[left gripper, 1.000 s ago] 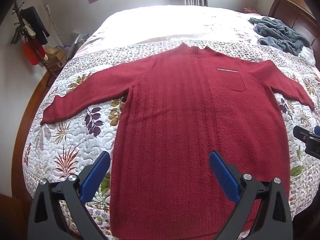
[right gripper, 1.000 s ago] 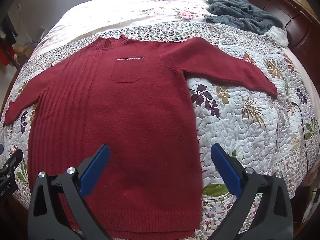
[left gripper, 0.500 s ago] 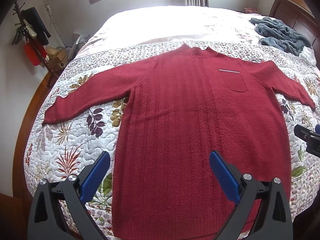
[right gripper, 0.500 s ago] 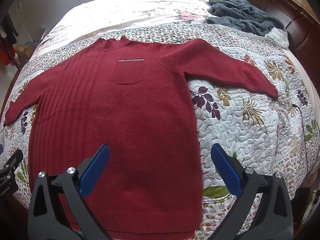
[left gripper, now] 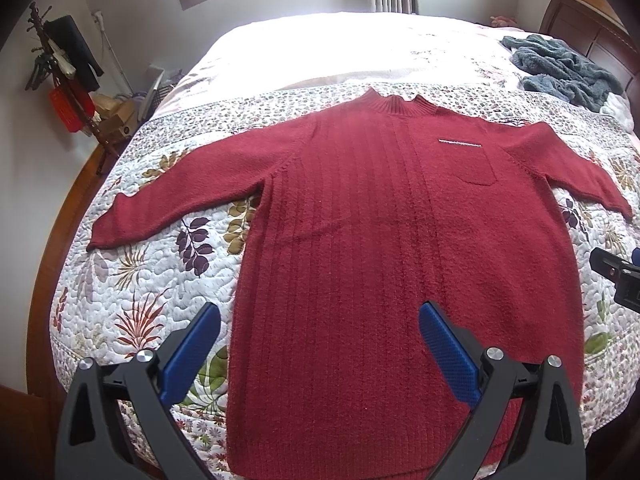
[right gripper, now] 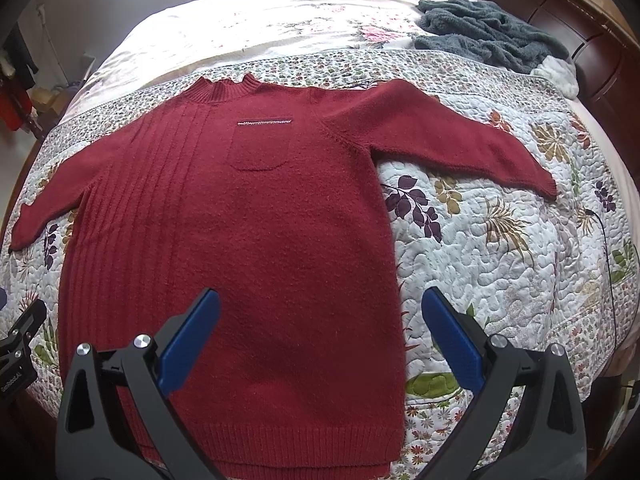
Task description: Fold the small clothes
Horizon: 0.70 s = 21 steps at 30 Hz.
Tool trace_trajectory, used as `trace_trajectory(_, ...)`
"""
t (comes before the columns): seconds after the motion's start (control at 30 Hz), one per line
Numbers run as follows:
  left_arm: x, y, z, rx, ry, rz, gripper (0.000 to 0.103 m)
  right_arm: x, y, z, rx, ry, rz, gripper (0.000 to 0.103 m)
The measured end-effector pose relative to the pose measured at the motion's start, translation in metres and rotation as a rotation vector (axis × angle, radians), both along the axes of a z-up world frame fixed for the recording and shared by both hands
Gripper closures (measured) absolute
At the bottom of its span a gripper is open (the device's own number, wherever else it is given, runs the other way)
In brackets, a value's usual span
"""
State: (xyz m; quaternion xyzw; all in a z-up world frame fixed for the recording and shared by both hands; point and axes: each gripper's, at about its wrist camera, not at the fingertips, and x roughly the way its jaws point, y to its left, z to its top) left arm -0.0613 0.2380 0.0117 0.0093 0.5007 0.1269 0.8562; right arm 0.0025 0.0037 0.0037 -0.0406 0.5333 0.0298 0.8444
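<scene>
A dark red knit sweater (left gripper: 360, 240) (right gripper: 248, 232) lies flat and face up on the floral quilt, collar away from me, both sleeves spread out to the sides. A small chest pocket (right gripper: 259, 148) with a pale trim sits near its collar. My left gripper (left gripper: 320, 320) hovers open above the sweater's lower left part, nothing between its blue pads. My right gripper (right gripper: 320, 308) hangs open over the lower right part, its right finger (right gripper: 452, 344) above bare quilt. Each gripper shows at the edge of the other's view.
The bed's quilt (right gripper: 500, 264) has bare room on both sides of the sweater. A grey fluffy garment (right gripper: 484, 32) lies at the far right by the wooden headboard (right gripper: 592, 48). A coat stand (left gripper: 64, 72) and boxes stand left of the bed.
Both views have shifted slightly, so the sweater sits a little lower and to the right in frame. Both grippers stay open. The sweater has not moved on the quilt.
</scene>
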Motion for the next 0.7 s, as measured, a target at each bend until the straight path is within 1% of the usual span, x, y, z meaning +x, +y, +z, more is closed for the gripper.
trace_trajectory(0.43, -0.0006, 0.0, -0.0011, 0.002, 0.002, 0.001, 0.004, 0.0007, -0.0016, -0.0034, 0.0, 0.048, -0.001, 0.003)
trace_trajectory(0.63, -0.0013, 0.0005, -0.0012, 0.0, 0.002, 0.003, 0.004, 0.0014, -0.001, -0.003, -0.012, 0.031, -0.003, 0.003)
trace_trajectory(0.7, -0.0001, 0.0006, -0.0026, -0.002, 0.002, 0.003, 0.004, 0.002, -0.0013, -0.0039, -0.016, 0.04, -0.002, 0.003)
